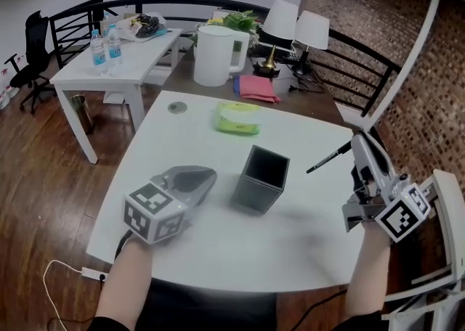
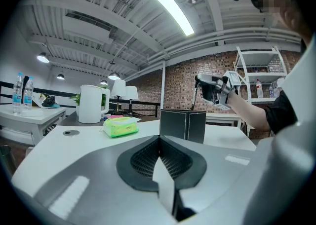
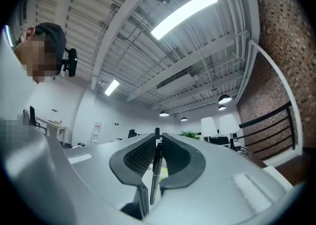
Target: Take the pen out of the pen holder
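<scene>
A black square pen holder (image 1: pixel 260 178) stands upright in the middle of the white table (image 1: pixel 218 250); its inside looks dark and I see nothing in it. My right gripper (image 1: pixel 356 144) is raised off the table's right edge, shut on a black pen (image 1: pixel 328 157) that sticks out to the left, toward the holder. In the right gripper view the pen (image 3: pixel 155 174) lies lengthwise between the pads (image 3: pixel 136 157). My left gripper (image 1: pixel 211 176) rests on the table just left of the holder, shut and empty. From the left gripper view the holder (image 2: pixel 182 125) stands straight ahead.
A green tissue pack (image 1: pixel 237 117) lies behind the holder, and a small round cap (image 1: pixel 176 107) sits at the table's far left. Further back are a white jug (image 1: pixel 214 55), a pink book (image 1: pixel 256 88) and two lamps (image 1: pixel 298 28). A railing runs behind.
</scene>
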